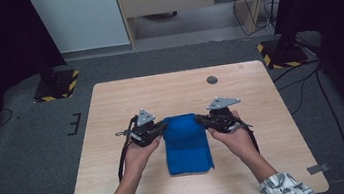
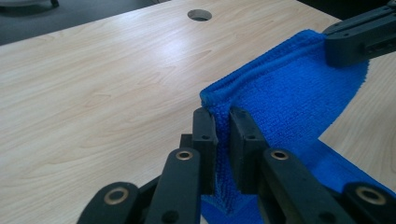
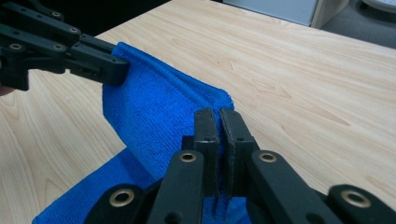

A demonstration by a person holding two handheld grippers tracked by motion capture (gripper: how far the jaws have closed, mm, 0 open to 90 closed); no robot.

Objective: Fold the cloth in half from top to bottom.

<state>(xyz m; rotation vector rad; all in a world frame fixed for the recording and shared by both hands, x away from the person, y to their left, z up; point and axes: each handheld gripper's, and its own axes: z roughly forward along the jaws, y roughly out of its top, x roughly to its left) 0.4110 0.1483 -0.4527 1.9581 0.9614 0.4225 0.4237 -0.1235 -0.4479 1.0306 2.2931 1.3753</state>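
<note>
On your left, the left gripper [image 1: 157, 128] has its fingers [image 2: 205, 135] closed on one far corner of the blue cloth [image 1: 187, 148]. In the left gripper view a narrow gap shows between them, packed with the hemmed edge, so that hold looks the looser of the two. The work in hand appears to be a fold: you have the cloth's far edge raised by both corners, and the rest lies flat on the worktop [image 1: 169, 90] between your forearms, near its middle and toward your side. The next move likely calls for both hands to travel together toward you, level with each other. That way the lifted hem stays taut and lands square on the near edge before you let go. If the left corner slips first, the fold will probably skew. The cloth itself is a deep blue towel with a short nubby pile and a stitched hem. It is soft enough to sag in a curve between the two grips, and its lower part already looks doubled. On your right, the right gripper [image 1: 202, 119] has its fingers [image 3: 236, 135] pressed nearly together on the other far corner, a firm pinch with hardly any gap. Beyond it, a round hole [image 1: 212, 79] sits in the worktop, well apart from the cloth.
</note>
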